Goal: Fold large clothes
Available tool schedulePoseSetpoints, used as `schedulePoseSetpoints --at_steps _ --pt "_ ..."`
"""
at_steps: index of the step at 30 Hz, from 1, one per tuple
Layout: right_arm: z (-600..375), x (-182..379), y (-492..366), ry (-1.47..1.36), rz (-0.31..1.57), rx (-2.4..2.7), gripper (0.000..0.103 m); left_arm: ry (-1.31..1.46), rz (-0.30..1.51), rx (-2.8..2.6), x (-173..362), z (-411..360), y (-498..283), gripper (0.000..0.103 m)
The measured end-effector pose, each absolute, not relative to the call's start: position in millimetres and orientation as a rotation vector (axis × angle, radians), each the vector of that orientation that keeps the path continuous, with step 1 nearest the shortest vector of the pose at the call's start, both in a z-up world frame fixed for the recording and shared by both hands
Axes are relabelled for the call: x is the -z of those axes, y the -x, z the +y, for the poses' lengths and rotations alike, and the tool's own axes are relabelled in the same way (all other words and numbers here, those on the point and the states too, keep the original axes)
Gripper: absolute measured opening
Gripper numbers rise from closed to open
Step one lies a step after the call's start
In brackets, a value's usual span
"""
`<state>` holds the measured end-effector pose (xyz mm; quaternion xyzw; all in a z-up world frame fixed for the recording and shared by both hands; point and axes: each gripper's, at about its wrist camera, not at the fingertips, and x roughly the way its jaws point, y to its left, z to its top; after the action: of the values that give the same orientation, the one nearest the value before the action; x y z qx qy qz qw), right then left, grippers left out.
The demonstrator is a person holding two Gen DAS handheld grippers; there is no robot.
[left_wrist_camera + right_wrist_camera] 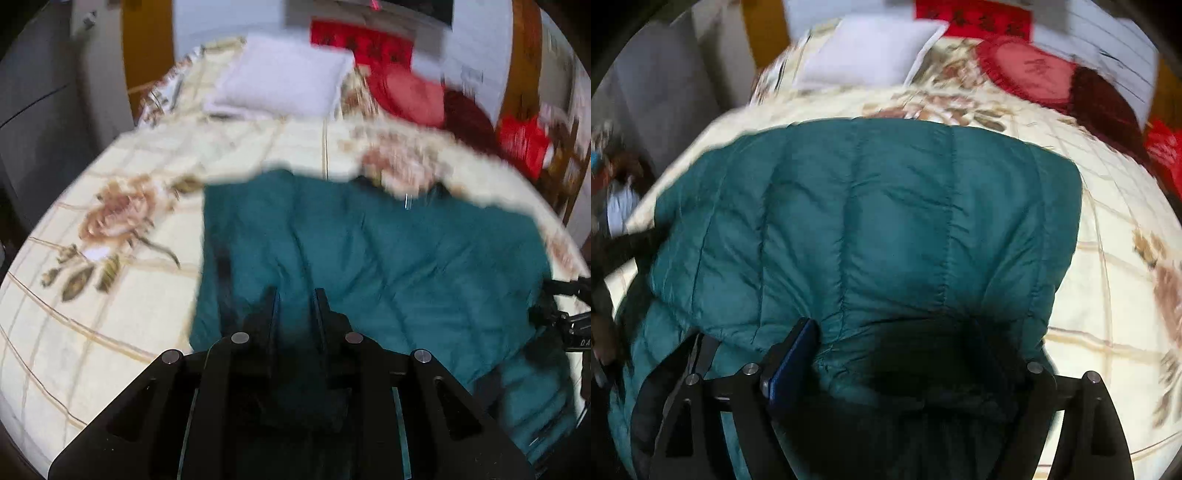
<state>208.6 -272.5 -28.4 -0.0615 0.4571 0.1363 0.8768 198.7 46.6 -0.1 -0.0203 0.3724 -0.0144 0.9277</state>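
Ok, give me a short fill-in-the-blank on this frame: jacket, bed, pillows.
1. The quilted jacket lying on the bed is ____ in colour.
2. The bedspread under it carries a ____ print on a cream ground.
3. At the head of the bed, the white pillow lies next to a round ____ cushion.

Missing words: teal (blue-green); floral; red

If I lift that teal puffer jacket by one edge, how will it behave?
The jacket will probably flop and drape: it lies soft and creased on the bed. Its puffy quilted panels suggest it is light for its size. The smooth shell may slip between pads.
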Motion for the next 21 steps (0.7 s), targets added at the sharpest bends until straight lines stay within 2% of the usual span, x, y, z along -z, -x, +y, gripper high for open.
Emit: schedulePoseSetpoints --at_steps 3,6,8,11,13,21 --pt "-280 -20 -206 0.052 0.779 -0.277 0.083 0.035 0.704 0.028 -19 43 -216 0.018" --pt "-279 -36 -238 -0.059 0.755 -0.251 0.087 0.032 0.83 0.038 5 35 -251 0.018" --pt "-271 -20 -262 -0.028 0.812 -0.214 0.087 0.037 0.891 0.027 26 34 -263 0.019" --pt "-266 40 -289 0.024 1.009 -0.157 0.088 -0.006 0.849 0.024 42 29 -265 0.02" --pt "-274 57 -291 0.01 0.948 -0.158 0.099 -0.024 0.826 0.026 47 27 -266 0.02" --pt "-273 65 -305 0.015 0.871 -0.123 0.103 -0.043 0.814 0.002 52 23 -293 0.02"
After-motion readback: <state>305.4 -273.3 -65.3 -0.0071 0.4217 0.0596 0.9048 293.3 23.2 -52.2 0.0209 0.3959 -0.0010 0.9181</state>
